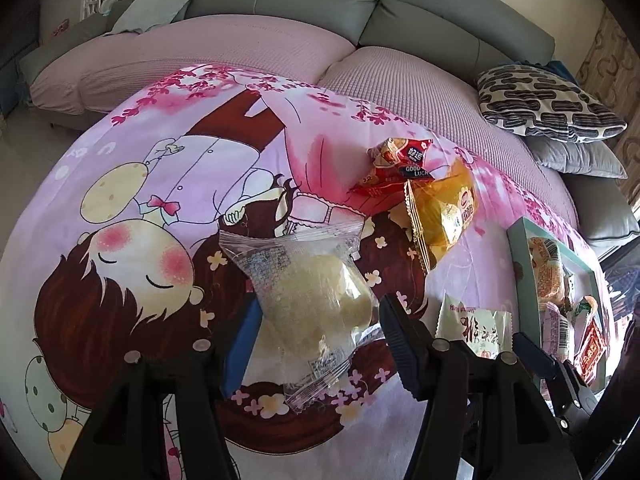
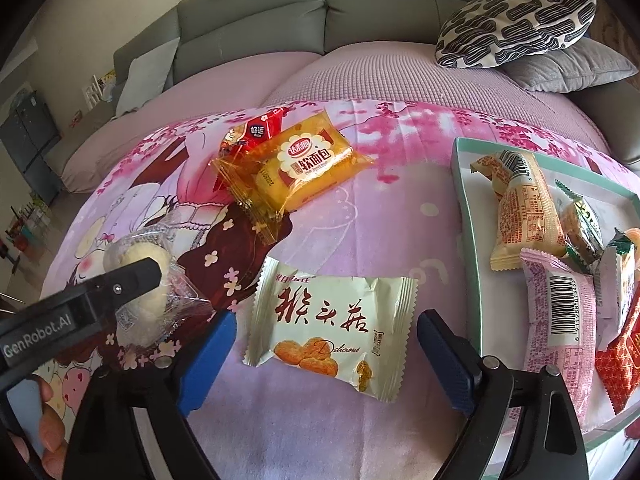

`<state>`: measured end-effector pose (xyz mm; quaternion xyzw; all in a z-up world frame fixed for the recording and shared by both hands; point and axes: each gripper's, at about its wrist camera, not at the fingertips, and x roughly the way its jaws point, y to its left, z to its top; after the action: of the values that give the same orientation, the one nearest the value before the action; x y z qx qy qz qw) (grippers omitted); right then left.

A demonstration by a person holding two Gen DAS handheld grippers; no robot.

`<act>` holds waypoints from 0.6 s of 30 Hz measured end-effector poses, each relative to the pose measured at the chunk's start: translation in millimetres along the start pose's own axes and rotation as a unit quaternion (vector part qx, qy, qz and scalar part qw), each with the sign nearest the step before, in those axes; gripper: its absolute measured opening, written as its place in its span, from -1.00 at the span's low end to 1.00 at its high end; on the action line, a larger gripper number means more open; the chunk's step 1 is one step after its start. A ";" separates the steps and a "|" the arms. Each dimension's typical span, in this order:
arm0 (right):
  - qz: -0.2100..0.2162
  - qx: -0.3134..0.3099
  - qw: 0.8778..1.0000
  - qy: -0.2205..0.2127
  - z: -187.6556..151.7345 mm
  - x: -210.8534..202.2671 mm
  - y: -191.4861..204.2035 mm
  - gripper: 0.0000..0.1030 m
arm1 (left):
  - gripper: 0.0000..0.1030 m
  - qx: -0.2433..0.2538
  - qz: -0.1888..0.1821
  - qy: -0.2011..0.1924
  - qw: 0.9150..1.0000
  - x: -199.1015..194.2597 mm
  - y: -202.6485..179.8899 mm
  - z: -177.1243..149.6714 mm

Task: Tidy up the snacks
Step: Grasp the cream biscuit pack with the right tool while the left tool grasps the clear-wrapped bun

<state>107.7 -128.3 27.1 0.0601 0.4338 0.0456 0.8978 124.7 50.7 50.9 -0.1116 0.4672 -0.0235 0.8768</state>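
My left gripper point(image 1: 318, 308) is shut on a clear-wrapped pale pastry point(image 1: 320, 300), with both pads pressing on its sides. In the right wrist view that pastry point(image 2: 140, 280) shows at the left, behind a black finger. My right gripper point(image 2: 328, 318) stands open over a white snack packet with red lettering point(image 2: 332, 332), which lies flat on the pink cartoon cloth point(image 2: 360, 220) untouched by the pads. An orange bread packet point(image 2: 304, 168) and a red packet point(image 2: 256, 132) lie farther back. A teal-rimmed tray point(image 2: 464, 200) at the right holds several wrapped snacks.
The cloth covers a pink-padded grey sofa point(image 2: 360, 8). A patterned pillow point(image 2: 516, 28) rests on a grey pillow point(image 2: 568, 68) at the back right. A person's fingers point(image 2: 48, 432) show at the lower left. The tray point(image 1: 516, 248) sits at the cloth's right edge.
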 end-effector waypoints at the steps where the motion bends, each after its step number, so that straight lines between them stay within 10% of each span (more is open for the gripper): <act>1: 0.001 0.000 1.000 -0.001 0.1 0.7 0.6 0.84 | 0.21 -0.003 -0.003 -0.004 1.000 -2.3 1.2 0.8; 18: -0.025 -0.012 1.000 -0.003 -1.4 11.1 9.6 0.78 | 0.34 -0.054 -0.001 -0.011 0.998 13.4 8.8 7.6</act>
<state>113.1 -117.3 19.1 0.0386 0.4322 0.0280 0.9005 137.9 58.6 42.2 -0.1594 0.4576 0.0015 0.8748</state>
